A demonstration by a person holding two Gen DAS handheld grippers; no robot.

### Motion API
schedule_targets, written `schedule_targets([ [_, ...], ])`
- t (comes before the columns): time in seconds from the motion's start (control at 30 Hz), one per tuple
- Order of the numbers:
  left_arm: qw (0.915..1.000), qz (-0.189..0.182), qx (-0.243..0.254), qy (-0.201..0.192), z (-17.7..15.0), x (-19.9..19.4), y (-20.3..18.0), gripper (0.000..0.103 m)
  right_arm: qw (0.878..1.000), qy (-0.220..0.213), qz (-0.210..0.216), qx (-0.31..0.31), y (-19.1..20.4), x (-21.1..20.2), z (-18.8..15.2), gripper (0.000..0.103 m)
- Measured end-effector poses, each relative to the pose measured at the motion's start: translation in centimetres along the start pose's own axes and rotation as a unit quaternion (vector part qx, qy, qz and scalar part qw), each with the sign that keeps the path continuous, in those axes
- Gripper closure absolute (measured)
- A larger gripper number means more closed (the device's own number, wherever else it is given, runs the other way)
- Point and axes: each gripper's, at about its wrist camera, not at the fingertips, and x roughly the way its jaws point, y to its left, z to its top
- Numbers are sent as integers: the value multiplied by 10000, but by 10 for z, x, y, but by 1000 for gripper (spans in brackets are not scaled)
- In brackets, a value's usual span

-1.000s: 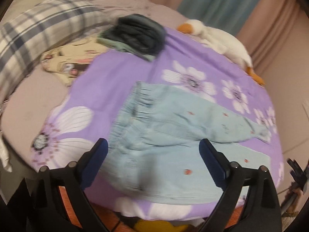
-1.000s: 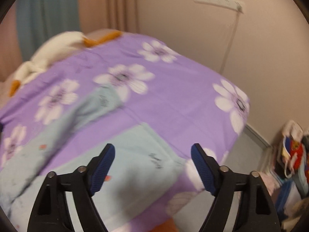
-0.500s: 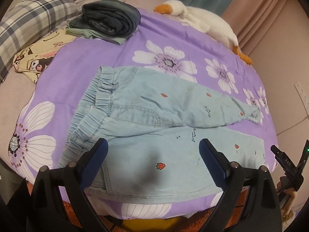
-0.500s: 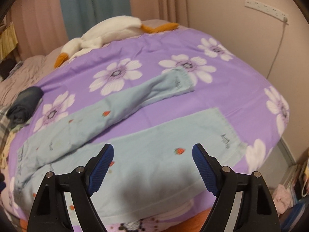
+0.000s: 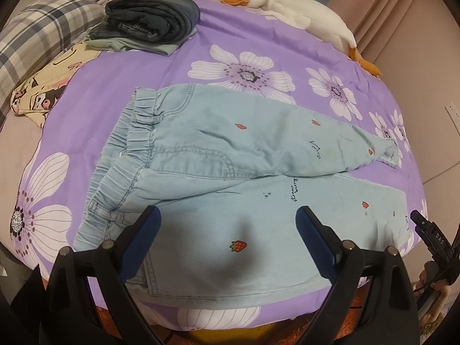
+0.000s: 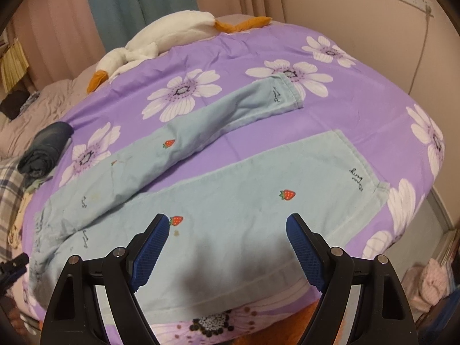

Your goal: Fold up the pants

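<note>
Light blue pants (image 5: 218, 178) with small strawberry prints lie spread flat on a purple flowered bedspread (image 5: 120, 86). Their elastic waistband (image 5: 126, 155) is at the left and the two legs run right, slightly apart. My left gripper (image 5: 228, 227) is open and empty, hovering over the near leg by the waist. In the right wrist view the pants (image 6: 258, 189) lie with both leg hems at the right. My right gripper (image 6: 227, 230) is open and empty above the near leg.
A stack of folded dark clothes (image 5: 152, 20) sits at the bed's far left. A white plush goose (image 5: 299, 11) lies along the far edge. A plaid pillow (image 5: 37, 34) and a cartoon-print cloth (image 5: 43, 92) are at the left. A wall (image 6: 373, 43) stands right of the bed.
Both grippers have swung and steadied over the pants; the views went from blurred and tilted to centred on the near leg. Both stayed open. The pants have not moved.
</note>
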Motion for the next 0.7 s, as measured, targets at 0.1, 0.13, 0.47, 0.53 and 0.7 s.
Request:
schedule_targets([
  [0.1, 10000, -54, 12, 44, -2, 2, -1, 8, 10000, 16, 65, 23, 1, 2, 0, 20],
  [0.13, 10000, -72, 10, 65, -2, 3, -1, 8, 10000, 26, 67, 22, 2, 3, 0, 20],
  [0.47, 9992, -291, -215, 172, 1, 10, 2, 23, 9998, 7, 210, 8, 2, 8, 7, 20],
  [0.53, 9992, -293, -203, 165, 2, 11, 0, 29, 9994, -56, 329, 16, 2, 9, 15, 20],
  [0.7, 9991, -299, -243, 175, 9, 18, -3, 41, 9962, -36, 873, 62, 10, 21, 56, 29],
])
